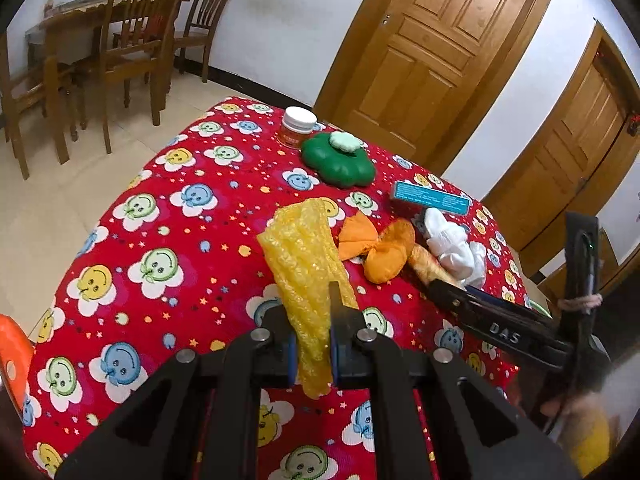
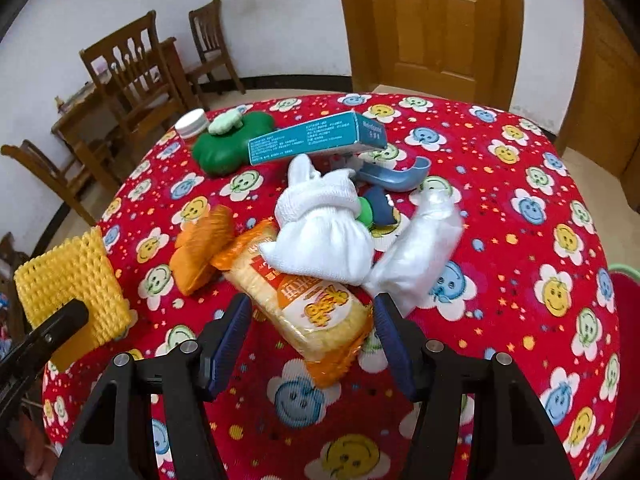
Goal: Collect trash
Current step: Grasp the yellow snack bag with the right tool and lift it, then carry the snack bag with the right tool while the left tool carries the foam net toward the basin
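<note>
Spread over the whole table (image 2: 520, 200): a red cloth printed with smiling flowers, crowded toward the middle with odds and ends. Largest among the clutter, a green flower-shaped case (image 2: 228, 148) at the far side, beside a white-lidded jar (image 2: 194, 122), and a long teal box (image 2: 316, 138) propped just behind a white rolled cloth (image 2: 320, 236). Nearer, partly under that cloth, a snack packet (image 2: 316, 308) in orange and clear wrap, one end pointing toward the right gripper (image 2: 312, 332). Jaws of that tool spread apart, one either side of the packet's near end, pads not pressing on it; nothing held. Probably light and crackly, slippery film over brittle contents, so best taken across the narrow width near the free end, squeezed gently rather than crushed, then slid out from under the cloth. To the right, touching the cloth, a crumpled clear plastic bag (image 2: 420, 256): weightless, floppy, likely to slip. To the left, a crumpled orange wrapper (image 2: 200, 248), soft and easy to pinch anywhere. Well left, the left gripper (image 1: 314, 344) clamped tight on a yellow foam net sleeve (image 1: 308, 264), springy, very light, gripped near its lower end and raised above the cloth. Smallest, a blue scoop (image 2: 400, 178) and a small dark toy (image 2: 380, 208) behind the cloth.
</note>
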